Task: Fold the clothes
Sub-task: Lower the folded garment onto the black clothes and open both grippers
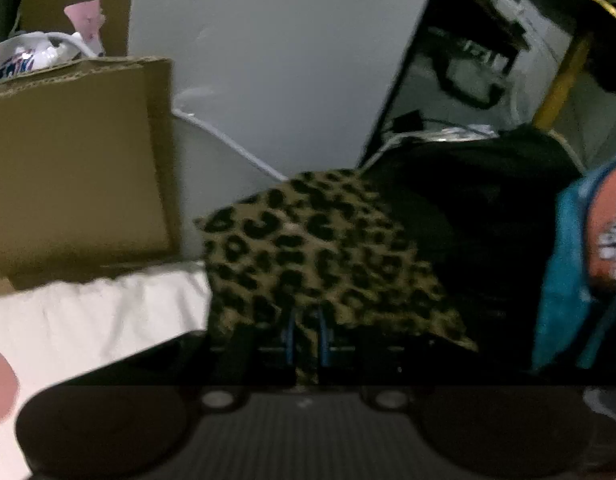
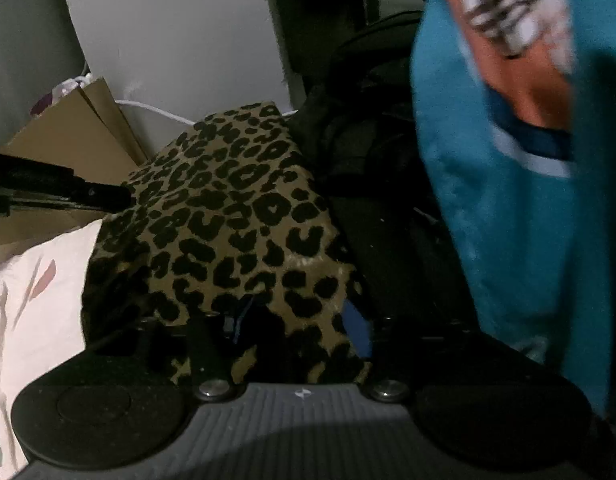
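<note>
A leopard-print cloth (image 1: 316, 248) rises like a tent in the left wrist view. My left gripper (image 1: 307, 322) is shut on its near edge, and the blue pads (image 1: 289, 336) sit close together with fabric pinched between them. In the right wrist view the same cloth (image 2: 235, 208) drapes over my right gripper (image 2: 299, 320). Its blue pads (image 2: 358, 330) stand well apart and are partly hidden under the fabric. The left gripper (image 2: 121, 198) reaches in from the left to the cloth's edge.
A teal garment (image 2: 528, 220) with an orange print hangs close on the right, also seen as the teal garment (image 1: 568, 272). Dark clothing (image 1: 468, 220) is piled behind. A cardboard box (image 1: 75, 168) stands left, beside white patterned bedding (image 2: 35, 300) and a grey wall (image 1: 275, 60).
</note>
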`<action>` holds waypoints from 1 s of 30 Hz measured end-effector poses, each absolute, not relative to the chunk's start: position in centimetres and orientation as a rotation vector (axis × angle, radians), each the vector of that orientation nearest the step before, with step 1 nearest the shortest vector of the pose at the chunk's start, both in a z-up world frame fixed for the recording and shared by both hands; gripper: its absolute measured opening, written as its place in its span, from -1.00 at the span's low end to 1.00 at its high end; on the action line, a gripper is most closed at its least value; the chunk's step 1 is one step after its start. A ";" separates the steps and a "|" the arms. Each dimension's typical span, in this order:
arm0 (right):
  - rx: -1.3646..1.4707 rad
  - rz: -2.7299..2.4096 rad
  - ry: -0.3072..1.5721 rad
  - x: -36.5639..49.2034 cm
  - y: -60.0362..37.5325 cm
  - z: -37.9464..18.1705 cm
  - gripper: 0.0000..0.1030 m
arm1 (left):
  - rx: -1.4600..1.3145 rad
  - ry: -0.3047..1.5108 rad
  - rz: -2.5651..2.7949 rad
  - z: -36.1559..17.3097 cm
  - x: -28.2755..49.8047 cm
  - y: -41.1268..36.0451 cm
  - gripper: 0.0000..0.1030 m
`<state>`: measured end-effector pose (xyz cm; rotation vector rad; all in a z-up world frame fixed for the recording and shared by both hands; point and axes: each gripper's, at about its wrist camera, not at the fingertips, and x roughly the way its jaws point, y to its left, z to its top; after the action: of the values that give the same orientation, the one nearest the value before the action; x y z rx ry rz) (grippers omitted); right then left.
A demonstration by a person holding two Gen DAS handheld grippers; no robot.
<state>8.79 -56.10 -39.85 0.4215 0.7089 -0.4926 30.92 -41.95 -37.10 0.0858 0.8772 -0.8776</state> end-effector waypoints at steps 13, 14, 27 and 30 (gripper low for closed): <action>0.397 -0.464 0.696 9.8 -53.4 -40.1 -0.17 | 0.084 0.936 -0.834 -39.7 27.1 -41.9 -0.80; 0.385 -0.465 0.703 9.9 -53.3 -40.5 -0.17 | 0.084 0.945 -0.815 -40.0 27.3 -41.7 -0.76; 0.434 -0.484 0.785 6.3 -53.5 -42.3 -0.19 | 0.084 1.030 -0.701 -41.0 28.5 -38.2 -0.79; 0.457 -0.504 0.784 5.5 -53.2 -41.5 -0.19 | 0.088 1.043 -0.697 -40.3 27.9 -37.8 -0.78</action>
<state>5.51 -53.25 -41.48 0.4568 0.7838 -0.5039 27.93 -37.78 -40.32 0.0875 1.0426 -0.6970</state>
